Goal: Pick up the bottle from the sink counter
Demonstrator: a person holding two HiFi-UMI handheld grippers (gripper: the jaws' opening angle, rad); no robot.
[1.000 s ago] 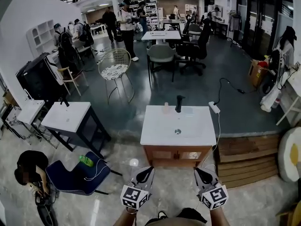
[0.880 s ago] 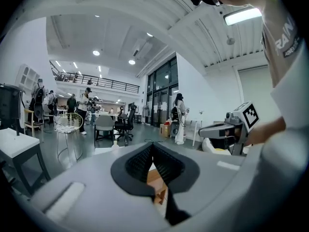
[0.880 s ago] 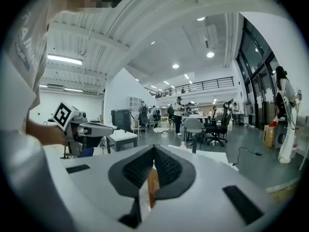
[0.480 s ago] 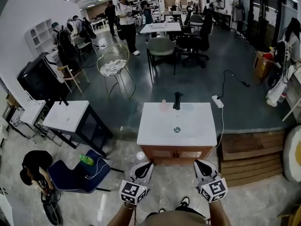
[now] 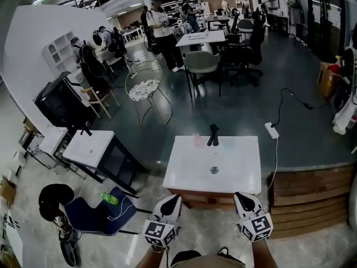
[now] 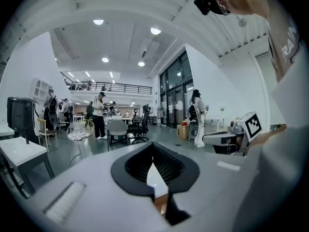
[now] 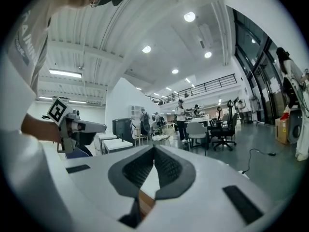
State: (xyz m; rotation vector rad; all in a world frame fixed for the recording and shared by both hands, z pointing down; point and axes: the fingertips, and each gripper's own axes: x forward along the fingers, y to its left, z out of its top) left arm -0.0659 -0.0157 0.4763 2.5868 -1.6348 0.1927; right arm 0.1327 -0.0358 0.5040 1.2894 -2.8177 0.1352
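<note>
A: Since the green plastic bottle (image 5: 110, 198) at lower left lies on the blue padded seat (image 5: 92, 216) and not on any counter, I take it we ignore that one?

B: Yes. The one wanted is the small pale pinkish bottle (image 5: 196, 140). It stands at the far edge of the white-topped sink counter with the wooden cabinet (image 5: 187, 175), centre of frame, just left of the black tap (image 5: 213, 134). It is too small here to make out its cap or exact shape.

A: And the tools?

B: The left gripper (image 5: 169, 207), bottom of frame just left of centre, has its jaws pressed together with nothing between them. Its own view shows only a sliver of white top through the notch. The right gripper (image 5: 245, 204), bottom of frame right of centre, reads the same: jaws together, empty. Both hover short of the counter's near edge, well apart from the bottle.

A: So what makes the approach go well?

B: In my judgement, step closer first, since the bottle sits at the back. Spread the jaws of the chosen gripper before reaching. The left one looks to have the better line, as the bottle lies left of the tap. Come in over the bare top, left of the round drain (image 5: 214, 170), with one jaw on each side of the bottle's body. Keep clear of the tap. Close gently, because a light bottle may tip or skid if one pad touches first, then lift straight up
</note>
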